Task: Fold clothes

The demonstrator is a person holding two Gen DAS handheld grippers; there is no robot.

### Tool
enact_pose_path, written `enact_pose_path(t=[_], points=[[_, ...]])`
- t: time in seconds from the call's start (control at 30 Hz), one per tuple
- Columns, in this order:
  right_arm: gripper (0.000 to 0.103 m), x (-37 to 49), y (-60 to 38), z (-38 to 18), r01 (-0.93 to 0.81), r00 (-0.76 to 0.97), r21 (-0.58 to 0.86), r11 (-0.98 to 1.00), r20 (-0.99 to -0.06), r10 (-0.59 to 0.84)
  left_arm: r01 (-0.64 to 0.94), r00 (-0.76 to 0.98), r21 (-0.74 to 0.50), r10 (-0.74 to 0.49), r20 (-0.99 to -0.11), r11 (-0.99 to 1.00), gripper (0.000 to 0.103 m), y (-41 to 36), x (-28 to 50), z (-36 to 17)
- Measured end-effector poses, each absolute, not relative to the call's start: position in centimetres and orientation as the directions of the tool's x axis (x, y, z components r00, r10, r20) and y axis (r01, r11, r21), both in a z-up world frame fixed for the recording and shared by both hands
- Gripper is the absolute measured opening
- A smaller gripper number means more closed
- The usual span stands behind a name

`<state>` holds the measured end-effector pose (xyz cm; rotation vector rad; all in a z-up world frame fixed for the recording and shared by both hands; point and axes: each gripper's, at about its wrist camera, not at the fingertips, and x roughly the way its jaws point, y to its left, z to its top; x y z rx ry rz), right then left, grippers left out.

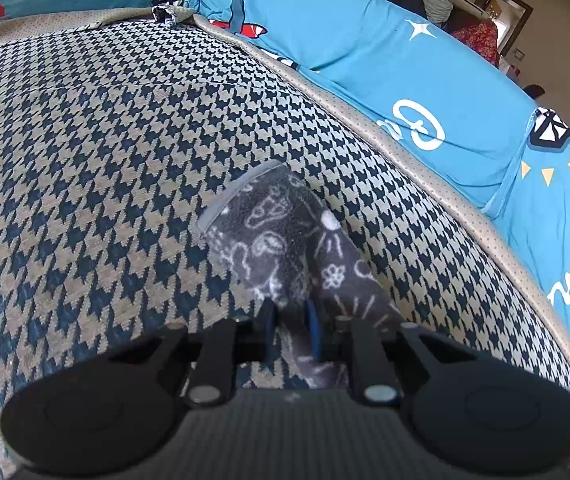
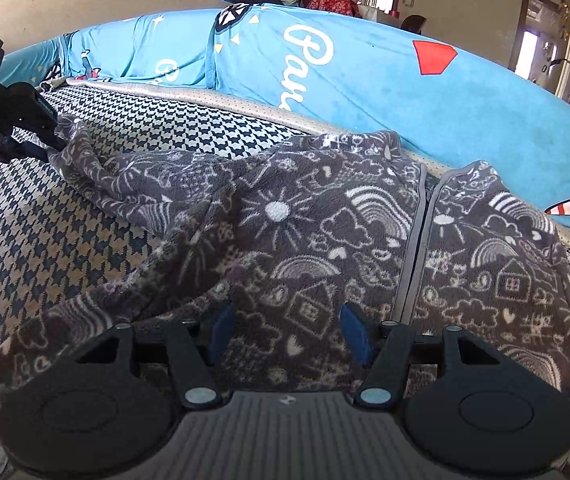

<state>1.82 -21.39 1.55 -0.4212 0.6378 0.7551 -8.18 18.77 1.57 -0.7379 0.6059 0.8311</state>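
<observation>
Nearest in the right wrist view, the right gripper point(image 2: 287, 332) is hovering with its blue fingers point(image 2: 221, 326) spread wide apart and nothing between them, low over the grey patterned fleece jacket point(image 2: 325, 232), which is lying spread on the checked sofa seat point(image 2: 85, 240). Directly ahead of those fingers, toward twelve o'clock, the jacket body is filling the view, and its grey-trimmed front opening point(image 2: 417, 240) is running from about one o'clock near the jaws up toward the seat's back edge. From the body, the sleeve point(image 2: 125, 168) is stretching away toward ten o'clock, so its long axis is lying roughly crosswise to the right gripper's line of sight. At the far end of that stretch the left gripper point(image 2: 51, 136) is pinching the sleeve; in its own view the left gripper point(image 1: 291, 320) is closed on the fabric, with the cuff point(image 1: 241, 192) sticking out past the fingers toward twelve o'clock and resting on or just above the seat, though the fisheye makes that hard to judge. The left one is therefore the nearer to the sleeve, and folding it in probably means carrying it back along that axis toward the body, while the right sits closest to the torso. Beyond the seat, the blue printed cover point(image 2: 365, 80) is draping the sofa back.
</observation>
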Motion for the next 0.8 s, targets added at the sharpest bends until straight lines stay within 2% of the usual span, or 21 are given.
enact_pose_path(t=[0.1, 0.33, 0.5, 0.63, 0.8], points=[[0.057, 1.8, -21.4, 1.5, -0.739, 0.557, -0.125, 0.662, -0.666, 0.496, -0.841, 0.512, -0.3, 0.479, -0.713, 0.451, 0.007, 18.2, -8.1, 2.2], [0.057, 1.9, -21.5, 1.8, -0.738, 0.558, -0.119, 0.664, -0.661, 0.502, -0.889, 0.427, -0.186, 0.608, -0.67, 0.419, 0.006, 15.9, -8.4, 5.4], [0.057, 1.9, -21.6, 2.4, -0.738, 0.561, -0.108, 0.666, -0.646, 0.517, -0.913, 0.376, -0.147, 0.64, -0.67, 0.381, 0.006, 13.8, -11.0, 7.8], [0.057, 1.8, -21.8, 2.9, -0.74, 0.558, -0.095, 0.666, -0.639, 0.529, -0.919, 0.327, -0.094, 0.609, -0.722, 0.382, 0.006, 12.6, -13.1, 7.2], [0.057, 1.7, -22.2, 3.6, -0.745, 0.556, -0.081, 0.662, -0.624, 0.55, -0.932, 0.277, -0.117, 0.466, -0.84, 0.343, 0.009, 13.0, -15.7, 4.8]])
